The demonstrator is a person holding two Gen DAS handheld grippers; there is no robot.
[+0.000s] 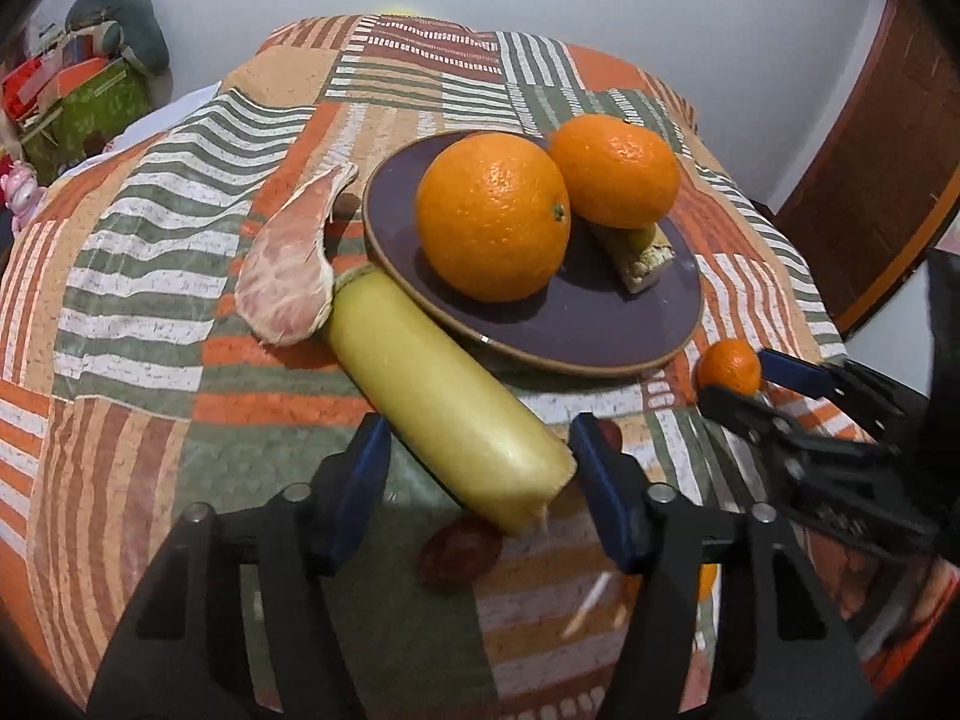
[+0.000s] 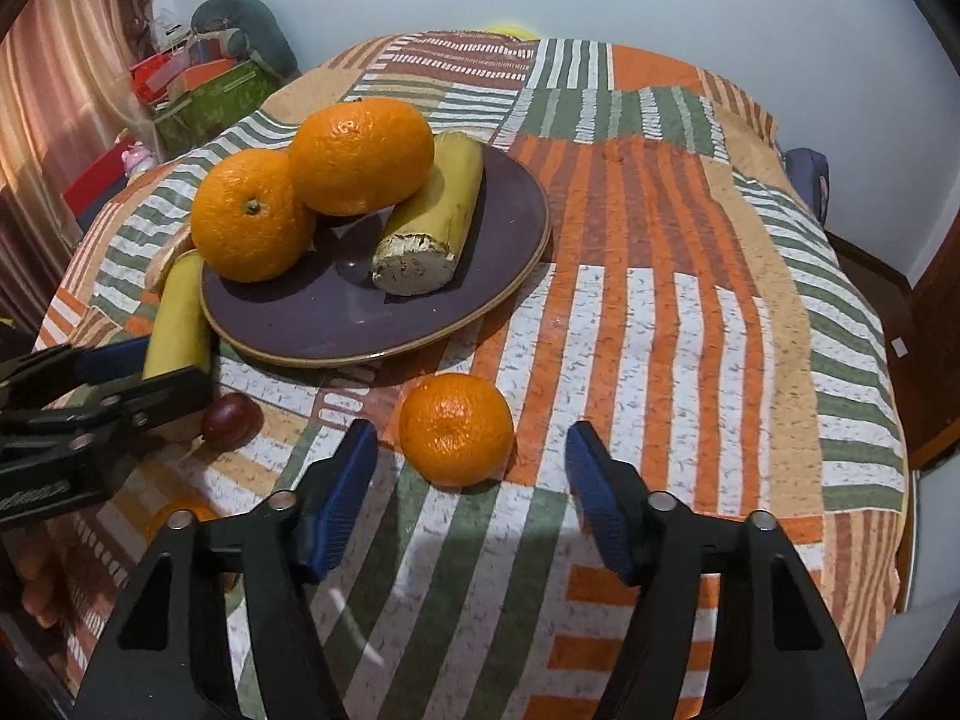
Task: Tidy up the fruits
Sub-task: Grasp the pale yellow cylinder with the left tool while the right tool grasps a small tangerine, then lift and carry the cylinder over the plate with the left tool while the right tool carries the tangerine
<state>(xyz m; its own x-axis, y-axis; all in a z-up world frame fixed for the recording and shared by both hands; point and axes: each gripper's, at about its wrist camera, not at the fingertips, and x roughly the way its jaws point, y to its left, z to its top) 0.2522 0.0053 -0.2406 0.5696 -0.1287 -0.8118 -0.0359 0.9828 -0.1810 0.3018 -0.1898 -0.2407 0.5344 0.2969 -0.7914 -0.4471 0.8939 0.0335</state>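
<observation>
Left tongs (image 1: 480, 468) spread wide, straddling the near end of a long yellow banana piece (image 1: 444, 396) without visible contact, a dark red fruit (image 1: 459, 549) just under that end; right tongs (image 2: 471, 468) equally wide, a small mandarin (image 2: 456, 429) on the cloth ahead of the tips, untouched. Bare striped tablecloth (image 2: 690, 330) runs right to the counter's drop-off. Beyond, purple plate (image 2: 468, 294) carries two oranges (image 2: 252, 213) and a cut banana stub (image 2: 429, 225); a peeled pomelo segment (image 1: 288, 264) lies near its left rim.
</observation>
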